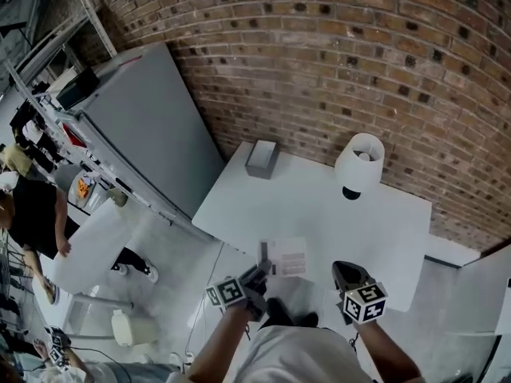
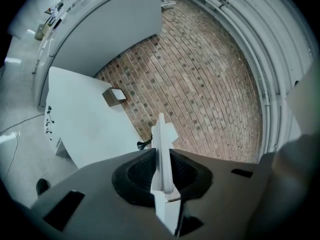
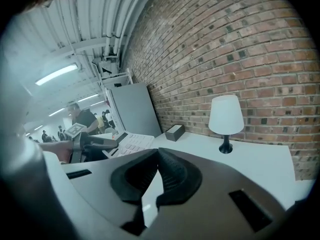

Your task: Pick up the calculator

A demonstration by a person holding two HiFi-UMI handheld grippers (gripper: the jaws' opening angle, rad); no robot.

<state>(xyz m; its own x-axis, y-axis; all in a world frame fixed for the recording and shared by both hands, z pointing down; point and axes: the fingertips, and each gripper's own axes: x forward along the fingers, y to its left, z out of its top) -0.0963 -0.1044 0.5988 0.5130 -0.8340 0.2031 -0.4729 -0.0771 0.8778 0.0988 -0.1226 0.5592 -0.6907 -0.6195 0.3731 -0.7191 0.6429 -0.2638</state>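
The left tongs (image 1: 260, 273) are clamping a flat white plastic calculator (image 1: 287, 257) by one end. Their jaws are closed partway onto its thin edge, so it is sticking out ahead of them, raised off the top with its keys facing up. The right tongs (image 1: 344, 271) are hovering just beside it on the far side from the left tongs, with the jaws meeting at the tips and gripping nothing. Both are hanging over the near edge of the white rectangular surface (image 1: 319, 206). Well ahead of the right tongs, a white-shaded lamp on a black foot (image 1: 358, 164) is standing by the red brick wall (image 1: 335, 46). Well ahead of the left tongs, a small grey rectangular box (image 1: 261, 159) is lying at the surface's far corner.
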